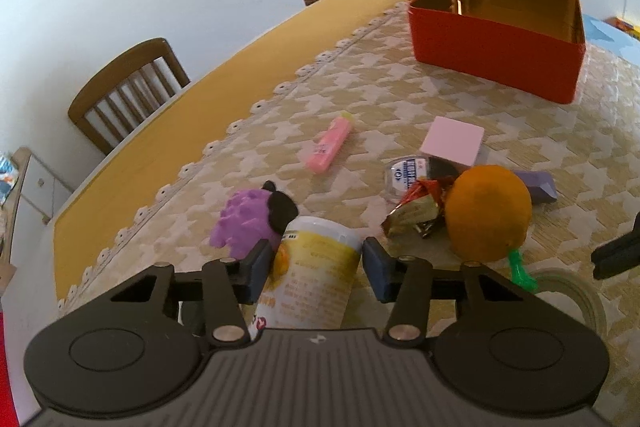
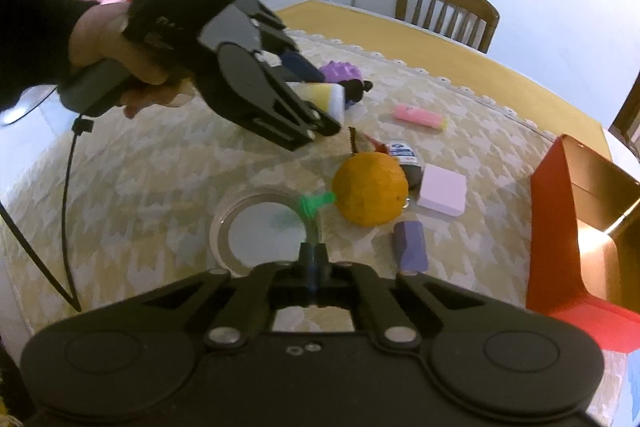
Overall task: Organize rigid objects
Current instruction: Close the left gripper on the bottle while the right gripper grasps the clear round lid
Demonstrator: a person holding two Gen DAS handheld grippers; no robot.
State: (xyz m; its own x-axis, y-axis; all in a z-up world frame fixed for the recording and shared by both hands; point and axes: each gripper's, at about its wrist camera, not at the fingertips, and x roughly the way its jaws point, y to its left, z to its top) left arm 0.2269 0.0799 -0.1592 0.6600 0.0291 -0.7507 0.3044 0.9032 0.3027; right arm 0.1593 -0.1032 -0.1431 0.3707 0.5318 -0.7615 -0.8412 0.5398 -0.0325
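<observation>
Left tool (image 1: 316,269) brackets the bottle (image 1: 312,275), pads barely seated; lift and it slips. Right tool (image 2: 314,255) pinches tape roll (image 2: 264,227) rim thinly; may twist free.

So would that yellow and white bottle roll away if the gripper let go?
Probably: the bottle is round and seems to lie on its side. It looks like rigid plastic, so the left gripper closing on it should not dent it. Its glossy label may be a little slippery.
</observation>
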